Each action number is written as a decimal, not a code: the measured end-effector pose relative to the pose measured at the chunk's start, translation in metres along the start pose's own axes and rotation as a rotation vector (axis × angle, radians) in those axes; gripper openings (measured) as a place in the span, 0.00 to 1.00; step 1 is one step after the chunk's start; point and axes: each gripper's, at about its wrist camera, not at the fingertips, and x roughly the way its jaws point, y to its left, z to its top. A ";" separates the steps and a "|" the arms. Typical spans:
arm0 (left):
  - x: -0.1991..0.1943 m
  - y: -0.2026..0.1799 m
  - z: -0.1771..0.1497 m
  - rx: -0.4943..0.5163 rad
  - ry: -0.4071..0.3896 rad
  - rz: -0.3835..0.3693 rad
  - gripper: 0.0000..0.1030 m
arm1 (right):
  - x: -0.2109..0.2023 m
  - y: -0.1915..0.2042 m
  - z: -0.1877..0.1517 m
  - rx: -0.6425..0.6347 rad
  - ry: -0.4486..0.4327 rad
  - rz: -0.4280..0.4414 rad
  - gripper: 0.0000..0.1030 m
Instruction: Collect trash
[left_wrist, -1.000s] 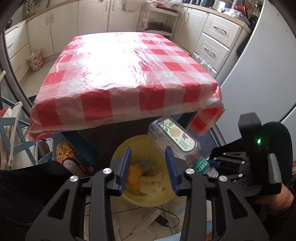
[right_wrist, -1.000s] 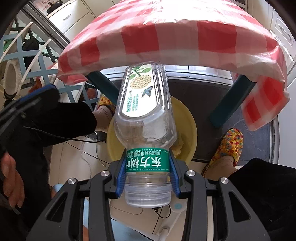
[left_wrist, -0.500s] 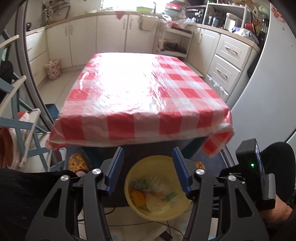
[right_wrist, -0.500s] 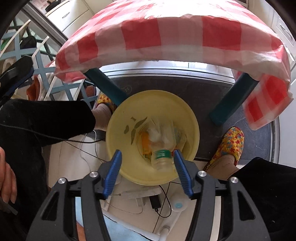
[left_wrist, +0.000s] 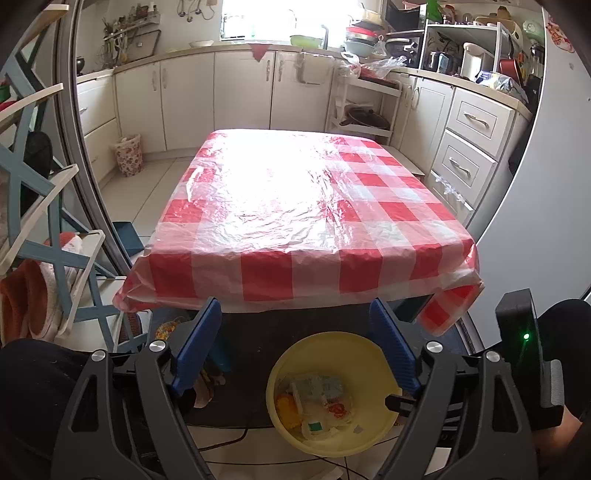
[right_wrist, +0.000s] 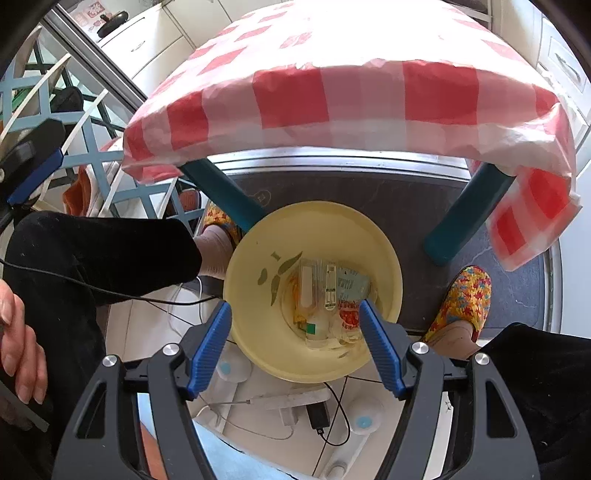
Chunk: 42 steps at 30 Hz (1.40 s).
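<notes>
Trash (right_wrist: 325, 299), crumpled wrappers and bottle, fills yellow bin (right_wrist: 384, 254); both grippers released

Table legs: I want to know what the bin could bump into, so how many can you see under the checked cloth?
2. One teal leg stands left of the yellow bin, reaching its rim; the other stands apart on the right. Far legs are hidden.

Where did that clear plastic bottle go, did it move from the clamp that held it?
Yes. The bottle dropped out of the right gripper, whose jaws have just been opening, down into the yellow bin below.
</notes>
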 end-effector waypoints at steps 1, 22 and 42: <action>0.000 0.000 0.000 0.002 -0.004 0.004 0.78 | -0.001 -0.001 0.000 0.002 -0.008 0.001 0.67; -0.004 -0.003 0.001 0.011 -0.036 0.043 0.88 | -0.067 0.005 0.010 -0.008 -0.405 -0.060 0.77; -0.010 -0.003 0.003 0.016 -0.069 0.069 0.92 | -0.095 0.013 0.004 -0.046 -0.599 -0.137 0.84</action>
